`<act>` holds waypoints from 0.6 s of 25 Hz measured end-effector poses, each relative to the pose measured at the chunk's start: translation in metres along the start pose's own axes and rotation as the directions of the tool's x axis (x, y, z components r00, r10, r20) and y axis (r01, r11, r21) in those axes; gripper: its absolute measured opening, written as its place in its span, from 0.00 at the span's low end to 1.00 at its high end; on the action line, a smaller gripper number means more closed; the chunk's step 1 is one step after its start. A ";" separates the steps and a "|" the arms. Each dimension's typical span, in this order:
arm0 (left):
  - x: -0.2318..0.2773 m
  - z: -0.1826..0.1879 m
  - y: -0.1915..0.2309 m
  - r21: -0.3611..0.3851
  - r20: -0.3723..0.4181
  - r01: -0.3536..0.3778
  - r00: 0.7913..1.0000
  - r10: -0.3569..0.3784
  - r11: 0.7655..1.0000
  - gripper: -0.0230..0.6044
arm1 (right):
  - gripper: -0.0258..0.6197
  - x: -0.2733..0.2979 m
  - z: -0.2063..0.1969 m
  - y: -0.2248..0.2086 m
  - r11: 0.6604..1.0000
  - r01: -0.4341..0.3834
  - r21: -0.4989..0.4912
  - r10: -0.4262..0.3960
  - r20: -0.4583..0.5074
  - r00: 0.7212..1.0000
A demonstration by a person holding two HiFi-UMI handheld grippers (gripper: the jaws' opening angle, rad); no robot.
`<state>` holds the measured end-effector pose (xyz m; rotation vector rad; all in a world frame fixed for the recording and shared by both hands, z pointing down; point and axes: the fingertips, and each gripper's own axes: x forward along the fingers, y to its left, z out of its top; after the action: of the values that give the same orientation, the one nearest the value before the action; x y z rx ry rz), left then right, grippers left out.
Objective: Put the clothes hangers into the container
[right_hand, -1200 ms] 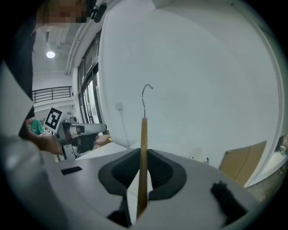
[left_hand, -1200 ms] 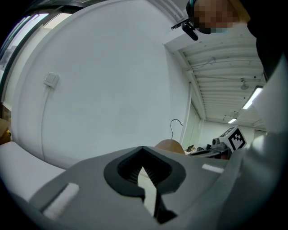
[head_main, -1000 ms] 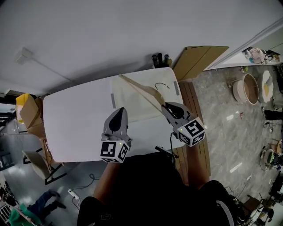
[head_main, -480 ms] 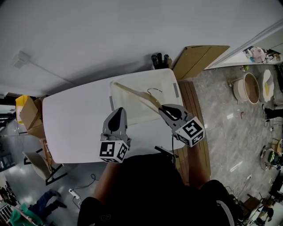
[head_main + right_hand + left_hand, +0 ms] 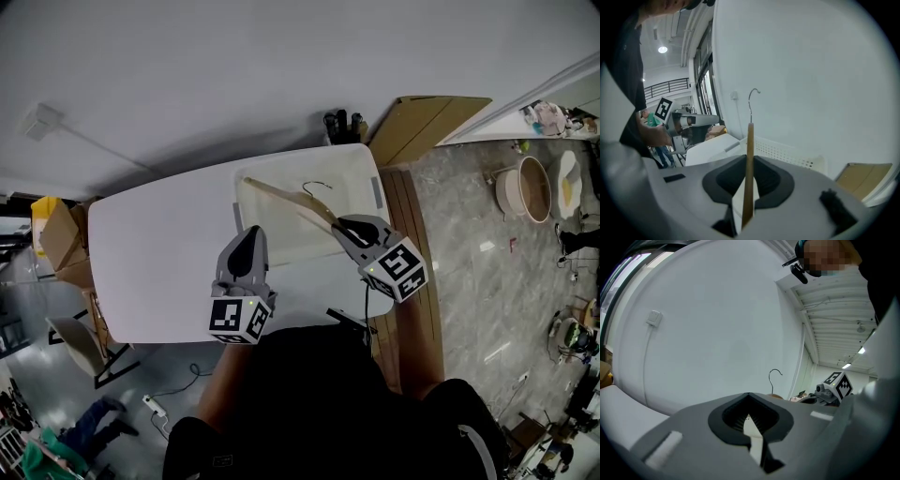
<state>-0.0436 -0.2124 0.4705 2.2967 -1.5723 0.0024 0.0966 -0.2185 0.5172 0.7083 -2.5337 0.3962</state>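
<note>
Wooden hanger [image 5: 286, 197] is clamped by one arm in the right tongs [image 5: 345, 225]. It slants over the white container [image 5: 281, 169] at the far edge of the white desk [image 5: 159, 262], with its wire hook [image 5: 317, 185] over the container's inside. The left tongs [image 5: 252, 234] hover beside the container, closed on nothing.

Container [image 5: 352, 183] open-topped, hanger [image 5: 289, 201] slanting across it (wall [image 5: 281, 75] behind)

The head camera looks steeply down from high above both claws, the left gripper [image 5: 250, 234] and the right gripper [image 5: 349, 225]. Each claw's camera sits close behind its own jaws and looks ahead at the wall [image 5: 717, 333]. All three see the hanger [image 5: 292, 199]. Each claw camera also sees the other claw beside it.
</note>
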 end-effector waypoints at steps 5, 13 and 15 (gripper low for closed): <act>0.004 -0.003 0.003 -0.002 -0.010 -0.008 1.000 0.007 1.000 0.04 | 0.13 0.011 -0.003 -0.004 1.000 -0.015 0.003 0.015 -0.036 0.999; 0.005 -0.004 0.011 -0.006 -0.016 -0.018 1.000 0.017 1.000 0.04 | 0.13 0.036 -0.011 -0.006 1.000 -0.028 -0.005 0.028 -0.104 0.994; 0.005 -0.005 0.012 -0.007 -0.018 -0.020 1.000 0.019 1.000 0.04 | 0.13 0.039 -0.014 -0.007 0.999 -0.032 -0.001 0.031 -0.116 0.993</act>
<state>-0.0517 -0.2192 0.4799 2.2696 -1.5833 0.0217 0.0761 -0.2349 0.5499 0.6264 -2.4383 0.4312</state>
